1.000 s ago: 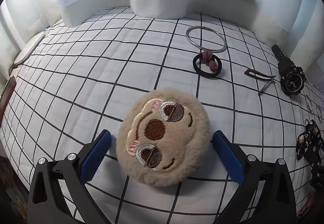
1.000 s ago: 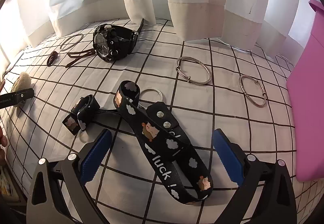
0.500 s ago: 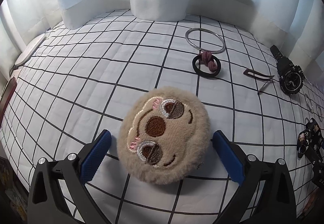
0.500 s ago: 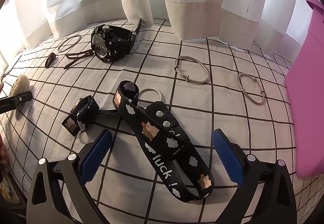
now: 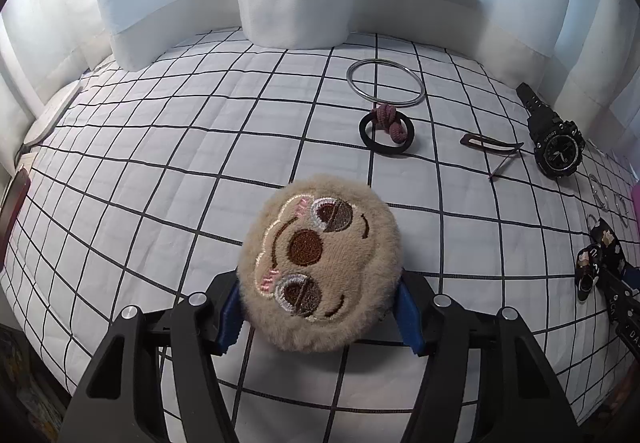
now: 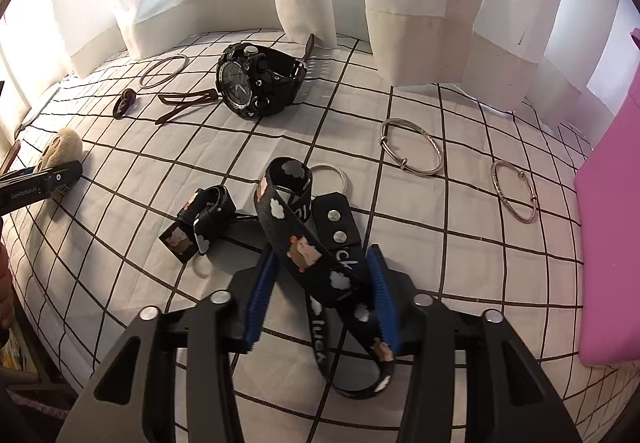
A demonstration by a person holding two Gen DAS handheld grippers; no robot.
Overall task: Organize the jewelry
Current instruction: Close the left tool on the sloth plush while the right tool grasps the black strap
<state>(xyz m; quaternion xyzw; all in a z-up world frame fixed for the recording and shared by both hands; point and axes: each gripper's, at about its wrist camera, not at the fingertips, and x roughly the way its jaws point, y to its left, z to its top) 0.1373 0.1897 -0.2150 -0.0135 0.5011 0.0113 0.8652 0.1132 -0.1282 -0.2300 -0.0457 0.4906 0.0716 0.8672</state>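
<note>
My left gripper (image 5: 320, 309) is shut on a round tan plush sloth face (image 5: 320, 267), its blue pads pressing both sides. My right gripper (image 6: 322, 299) has closed on a black cartoon-print lanyard strap (image 6: 304, 243) with a key ring (image 6: 330, 177). A black sport watch (image 6: 256, 83) lies at the back, and it also shows in the left wrist view (image 5: 554, 145). Silver bangles (image 6: 412, 147) (image 6: 514, 191) lie to the right. A large silver bangle (image 5: 384, 83), a black hair tie with a mauve knot (image 5: 386, 127) and brown hair clips (image 5: 490, 145) lie beyond the plush.
Everything lies on a white grid-patterned cloth (image 5: 160, 183). A pink box (image 6: 608, 235) stands at the right edge. White curtains (image 6: 420, 3) hang along the back. The left gripper with the plush (image 6: 60, 149) shows at the far left of the right wrist view.
Both grippers have closed from wide open: the left on the plush, the right on the lanyard strap. The lanyard has bunched between the right pads.
</note>
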